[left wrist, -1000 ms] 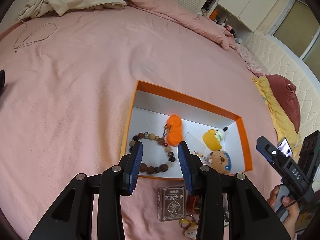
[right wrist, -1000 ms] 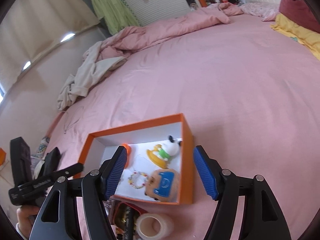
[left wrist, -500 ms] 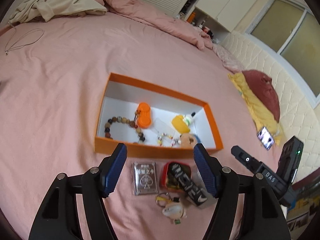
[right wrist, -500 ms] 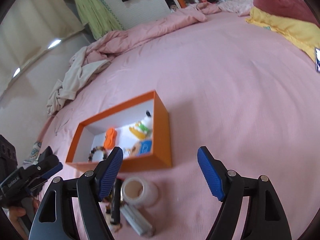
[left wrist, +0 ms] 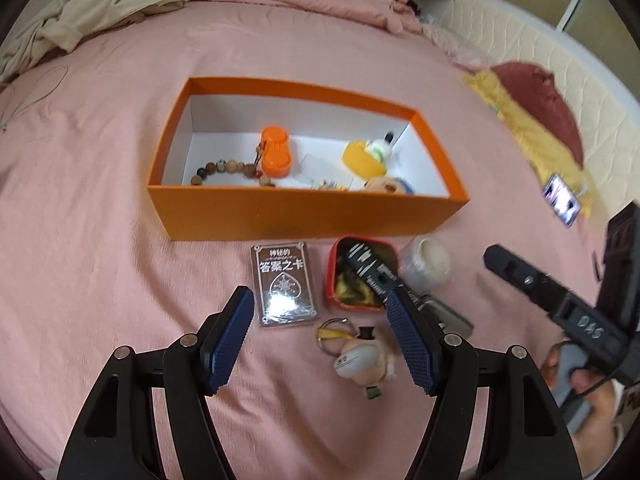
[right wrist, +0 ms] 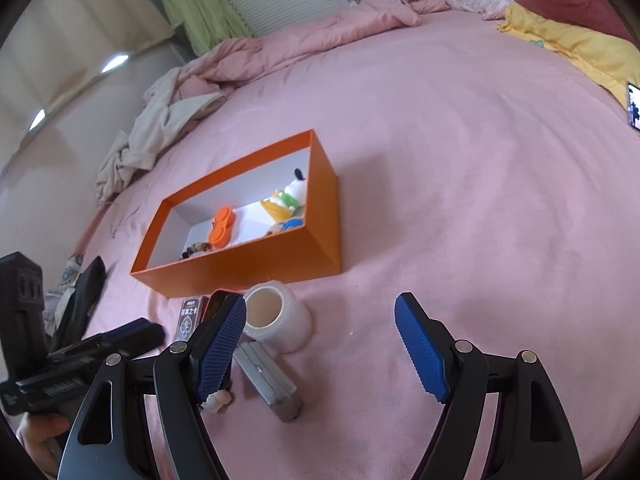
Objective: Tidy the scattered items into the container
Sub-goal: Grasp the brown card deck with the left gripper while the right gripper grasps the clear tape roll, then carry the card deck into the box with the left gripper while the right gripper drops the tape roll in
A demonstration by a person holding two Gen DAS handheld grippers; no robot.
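Both of your grippers have pulled back from above the orange box, so the loose items in front of it now fill the lower part of each view, and both sets of jaws have just been opening with nothing between them. From the left wrist, your left gripper [left wrist: 320, 336] stands wide and empty over the card deck [left wrist: 285, 287], which lies flat on the pink bedspread [left wrist: 100, 240] just in front of the orange box [left wrist: 304, 216]; its long axis runs away from you toward the box wall, print upright to you. Beside it sits the red tin [left wrist: 362, 274] with a black stick lying slantwise across it, and nearer you the keychain figure [left wrist: 362, 360], ring end toward the deck. You are between picks, I judge: several pieces already lie in the box, and the next move calls for choosing one item, lowering onto it and closing across its short side. From the right wrist, your right gripper [right wrist: 320, 344] is likewise spread and holds nothing; the tape roll [right wrist: 278, 322] lies on its side just past the left finger, hollow core toward the box, with the grey metal case [right wrist: 268, 380] touching it, long axis slanting toward you and to the right. Take the roll across its round wall, not its open ends.
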